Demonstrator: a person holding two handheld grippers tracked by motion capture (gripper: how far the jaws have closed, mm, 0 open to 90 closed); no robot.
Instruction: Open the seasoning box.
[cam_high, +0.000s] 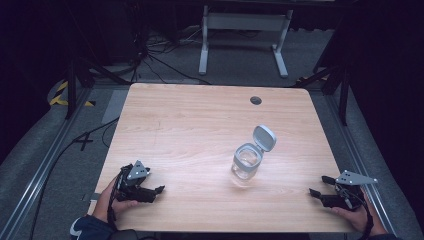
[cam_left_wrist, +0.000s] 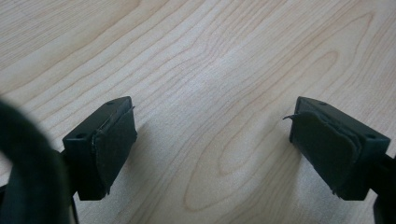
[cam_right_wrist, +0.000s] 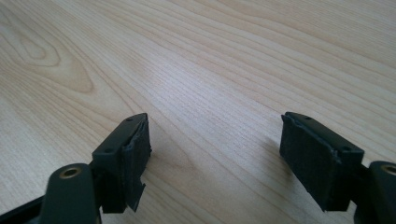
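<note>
Black grippers (cam_left_wrist: 210, 140) (cam_right_wrist: 215, 154) wide apart, empty.

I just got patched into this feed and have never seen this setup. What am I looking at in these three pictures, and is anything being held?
No robot here: a person holds a hand-held gripper in each hand. The high view looks down on a wooden table. The left gripper and right gripper rest near the table's near edge. Between them stands a clear jar with its hinged lid flipped open. The other two pictures come from cameras riding on each gripper, looking along its black jaws at bare wood. Both stand open, holding nothing.
</note>
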